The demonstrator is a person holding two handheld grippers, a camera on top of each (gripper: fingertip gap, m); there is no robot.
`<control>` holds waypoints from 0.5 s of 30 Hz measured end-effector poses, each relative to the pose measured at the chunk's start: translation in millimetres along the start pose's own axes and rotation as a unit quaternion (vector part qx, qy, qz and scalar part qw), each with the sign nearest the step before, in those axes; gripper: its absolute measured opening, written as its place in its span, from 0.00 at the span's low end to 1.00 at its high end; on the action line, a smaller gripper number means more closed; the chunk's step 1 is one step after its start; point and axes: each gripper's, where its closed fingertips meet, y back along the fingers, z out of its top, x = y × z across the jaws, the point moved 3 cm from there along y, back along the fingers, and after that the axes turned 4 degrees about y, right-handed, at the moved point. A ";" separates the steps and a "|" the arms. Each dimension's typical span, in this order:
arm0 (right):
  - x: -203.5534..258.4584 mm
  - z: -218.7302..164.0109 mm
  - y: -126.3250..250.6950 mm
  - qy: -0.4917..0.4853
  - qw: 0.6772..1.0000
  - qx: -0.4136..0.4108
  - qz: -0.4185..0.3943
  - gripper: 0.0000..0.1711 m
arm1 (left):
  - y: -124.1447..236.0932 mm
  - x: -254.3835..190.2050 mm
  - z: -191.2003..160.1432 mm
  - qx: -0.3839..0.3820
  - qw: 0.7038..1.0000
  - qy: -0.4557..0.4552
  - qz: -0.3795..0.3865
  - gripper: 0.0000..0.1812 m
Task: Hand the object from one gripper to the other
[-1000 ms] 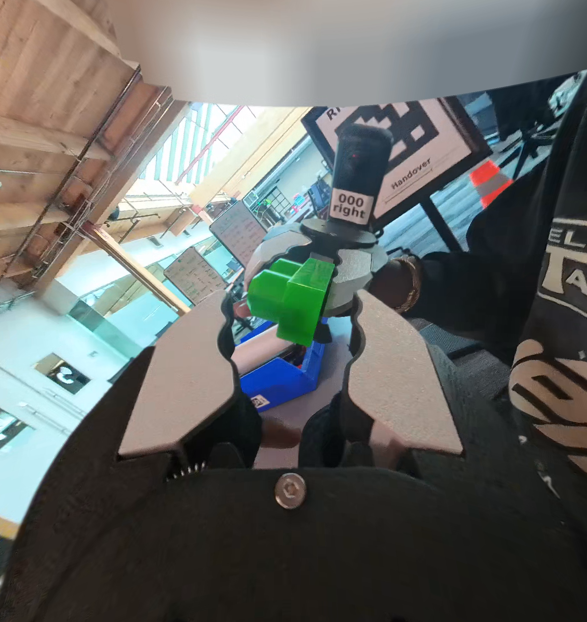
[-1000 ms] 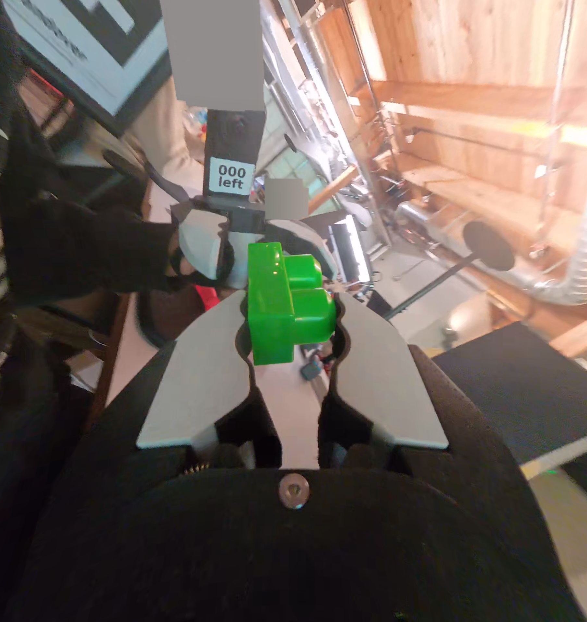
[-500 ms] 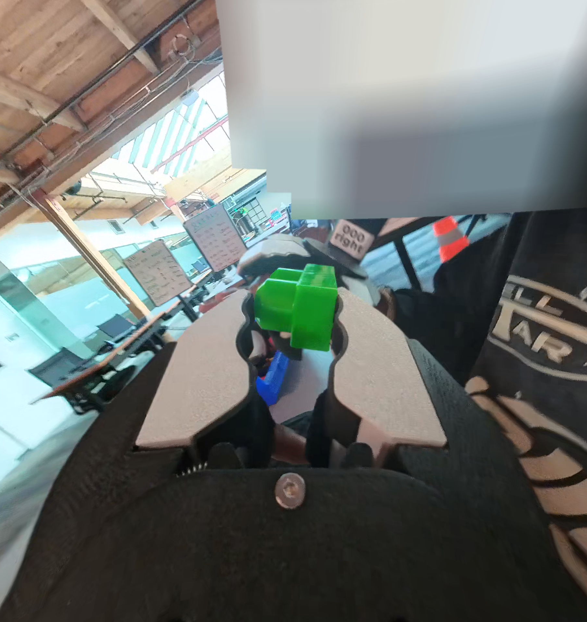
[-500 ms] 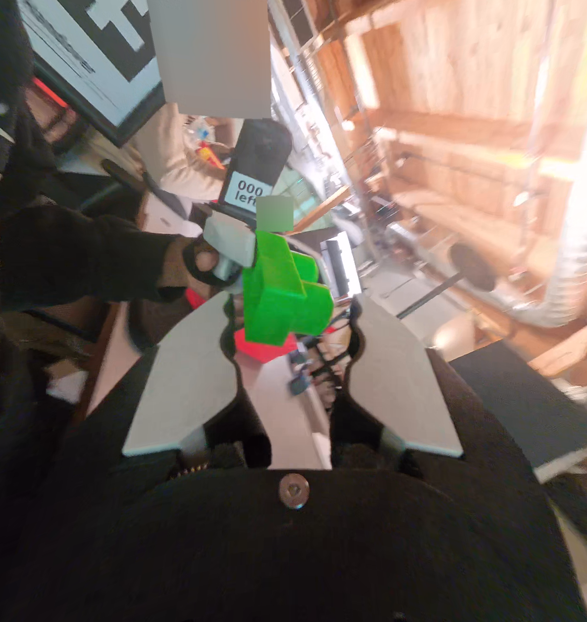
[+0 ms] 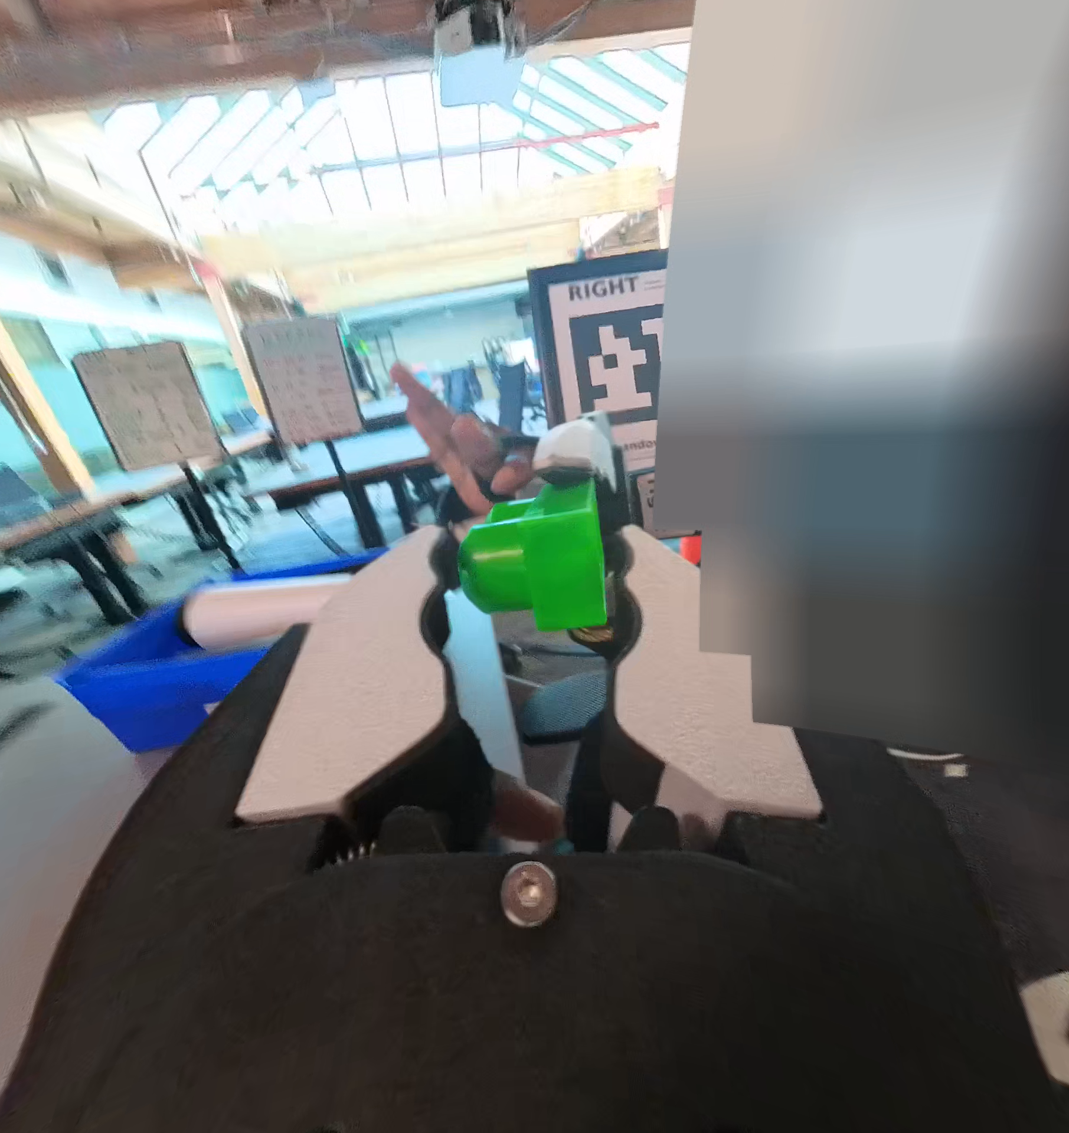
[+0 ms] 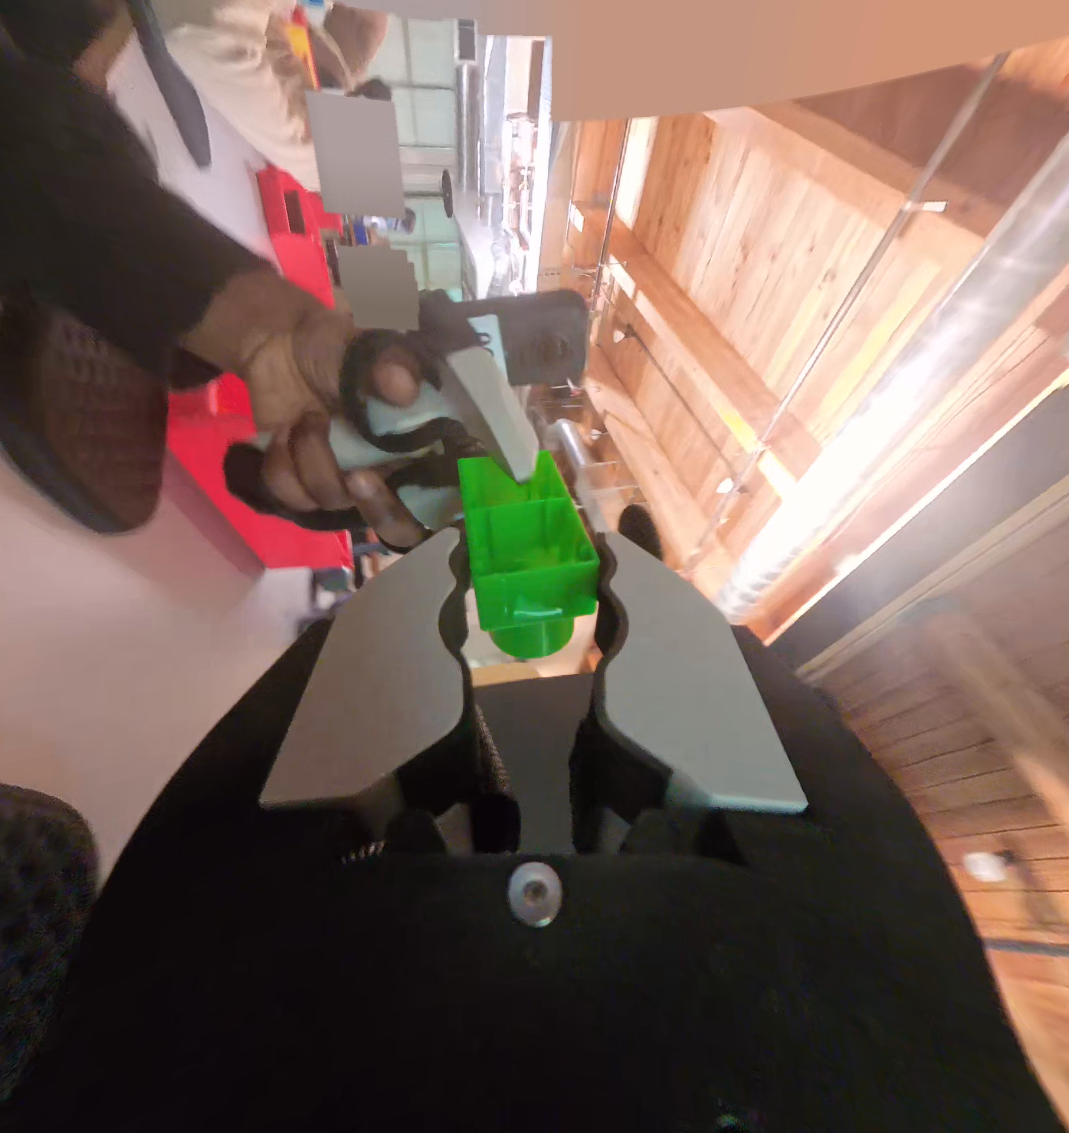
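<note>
A green block (image 5: 544, 564) with a round stud sits between the fingertips of my left gripper (image 5: 532, 542), stud towards the left finger; the jaws are shut on it. In the right wrist view the same block (image 6: 532, 539) shows its hollow underside. It fills the gap of my right gripper (image 6: 528, 555), whose fingertips press its two sides. A hand (image 6: 286, 368) holds the left gripper there, and one of its fingers (image 6: 495, 423) lies on the block's far end. One right-gripper finger (image 5: 571, 453) shows above the block in the left wrist view.
A blue bin (image 5: 151, 674) holding a white roll (image 5: 256, 607) sits low on the left. A sign with a black-and-white pattern (image 5: 605, 349) stands behind the block. A red bin (image 6: 299, 245) lies on the white table (image 6: 121, 613). Desks and whiteboards stand farther off.
My left gripper closed on the block while the right opened. Both then swung round, and the right's fingers have narrowed onto the block's sides at a new angle.
</note>
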 end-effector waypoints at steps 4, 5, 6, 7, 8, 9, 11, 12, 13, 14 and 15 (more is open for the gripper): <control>-1.3 -5.8 1.1 -0.200 0.978 -0.017 0.059 0.22 | 2.9 -7.2 8.2 -0.020 0.988 -0.152 0.037 0.34; 0.6 -7.1 1.6 -0.250 0.965 -0.021 0.081 0.23 | 2.1 -10.8 7.1 -0.009 0.982 -0.183 0.039 0.34; 1.9 -7.7 2.2 -0.295 0.950 -0.028 0.098 0.22 | 0.7 -14.3 5.0 0.004 0.977 -0.209 0.039 0.33; 2.2 -7.8 2.8 -0.333 0.936 -0.037 0.110 0.23 | -1.0 -16.7 2.3 0.019 0.973 -0.229 0.040 0.34; 1.6 -7.8 3.3 -0.364 0.923 -0.046 0.116 0.22 | -2.6 -18.2 -0.6 0.033 0.968 -0.244 0.041 0.34; 0.7 -8.0 3.8 -0.388 0.912 -0.053 0.119 0.22 | -4.0 -18.3 -3.1 0.045 0.965 -0.256 0.045 0.33; -0.4 -7.9 4.8 -0.418 0.898 -0.061 0.125 0.22 | -6.3 -17.7 -7.2 0.063 0.958 -0.275 0.052 0.29; -0.4 -7.1 5.2 -0.425 0.894 -0.066 0.128 0.22 | -7.1 -16.9 -7.8 0.065 0.956 -0.279 0.058 0.24; -0.9 -6.5 5.5 -0.428 0.892 -0.069 0.128 0.22 | -7.7 -16.2 -7.9 0.066 0.957 -0.275 0.061 0.21; -1.4 -6.4 5.9 -0.427 0.892 -0.070 0.128 0.22 | -7.7 -16.2 -7.5 0.067 0.961 -0.263 0.058 0.20; -1.7 -6.0 6.1 -0.428 0.892 -0.071 0.128 0.22 | -7.4 -15.3 -7.7 0.071 0.965 -0.246 0.055 0.20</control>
